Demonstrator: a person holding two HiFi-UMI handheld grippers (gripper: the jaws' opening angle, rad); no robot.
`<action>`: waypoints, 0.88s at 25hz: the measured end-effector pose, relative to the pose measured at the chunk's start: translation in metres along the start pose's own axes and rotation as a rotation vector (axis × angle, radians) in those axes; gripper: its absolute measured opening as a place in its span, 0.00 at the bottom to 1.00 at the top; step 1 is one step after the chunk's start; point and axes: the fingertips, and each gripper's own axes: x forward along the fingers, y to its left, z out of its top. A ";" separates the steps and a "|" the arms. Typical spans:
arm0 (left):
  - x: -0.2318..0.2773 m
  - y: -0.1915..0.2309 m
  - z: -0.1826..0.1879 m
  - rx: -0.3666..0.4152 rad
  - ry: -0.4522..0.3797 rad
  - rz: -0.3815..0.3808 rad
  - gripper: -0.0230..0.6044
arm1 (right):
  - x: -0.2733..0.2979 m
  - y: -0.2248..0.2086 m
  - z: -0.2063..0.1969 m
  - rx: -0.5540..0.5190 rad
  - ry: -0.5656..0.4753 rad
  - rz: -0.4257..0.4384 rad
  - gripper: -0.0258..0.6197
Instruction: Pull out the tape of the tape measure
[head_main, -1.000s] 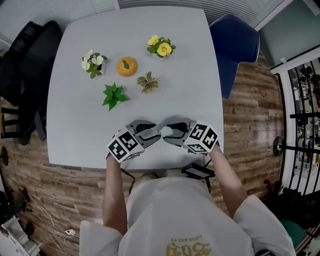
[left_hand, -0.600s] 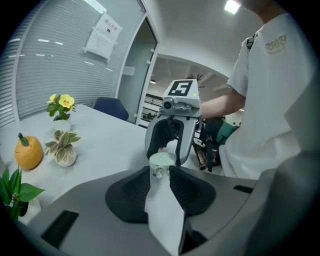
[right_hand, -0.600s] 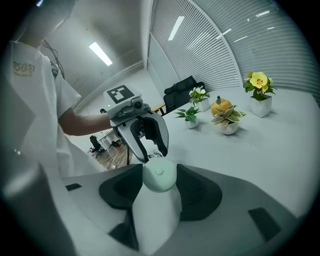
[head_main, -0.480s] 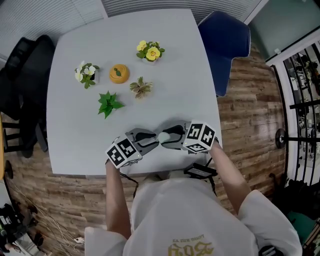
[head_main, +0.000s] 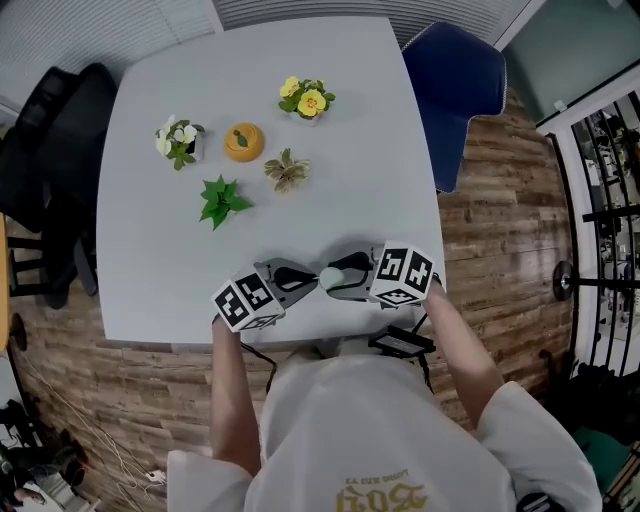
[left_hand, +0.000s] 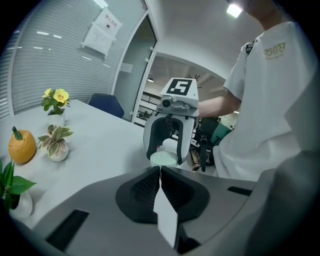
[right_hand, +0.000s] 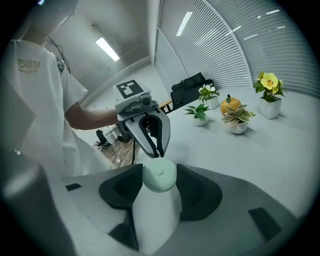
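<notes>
One round pale-green tape measure (head_main: 330, 278) pinched in right claw (right_hand: 159, 175); left claw (left_hand: 159, 169) just pressed together.

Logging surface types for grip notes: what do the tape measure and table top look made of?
The tape measure looks like plastic: pale green, smooth matte case, moulded centre button. The table top is uniform light grey, matte, no grain; probably laminate or painted board, unclear which.

overhead and facing views share tape measure (head_main: 331, 277)
</notes>
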 end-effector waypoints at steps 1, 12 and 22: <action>0.000 -0.001 0.000 -0.012 -0.003 -0.009 0.05 | 0.000 0.001 0.000 0.001 -0.001 0.002 0.39; -0.006 0.005 -0.008 -0.114 -0.025 -0.027 0.05 | 0.003 0.000 0.001 0.018 0.000 0.002 0.39; -0.020 0.014 -0.022 -0.168 -0.009 -0.026 0.05 | 0.011 0.000 0.003 0.038 0.008 0.033 0.39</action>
